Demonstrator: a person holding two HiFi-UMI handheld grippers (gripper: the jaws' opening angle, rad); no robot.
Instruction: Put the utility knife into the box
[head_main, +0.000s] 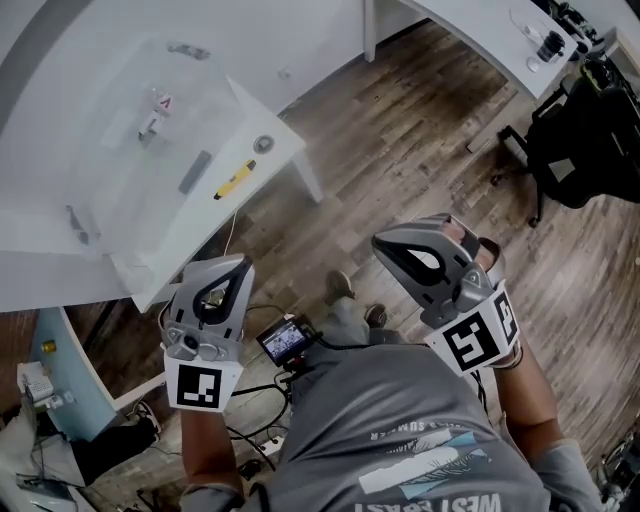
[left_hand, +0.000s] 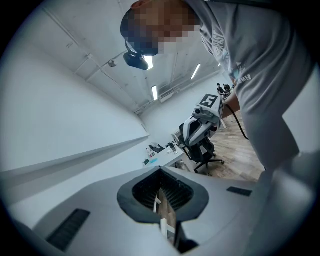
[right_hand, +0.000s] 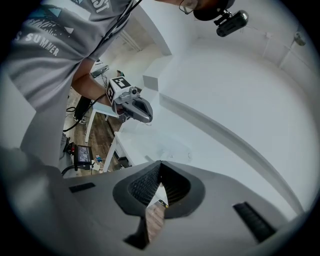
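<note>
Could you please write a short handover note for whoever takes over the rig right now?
Left gripper: shut, empty, short of the table edge.
Right gripper: shut, empty, over the floor.
Yellow utility knife: on the white table, apparently beside the clear box, near the corner.
Done: nothing yet.
To do: grasp the knife and place it in the box.

We had open wood floor (head_main: 400, 150) between us and the white table (head_main: 30, 240) at far left, where a clear box (head_main: 110, 170) took up the top. A black chair (head_main: 580, 140) stood far right.
</note>
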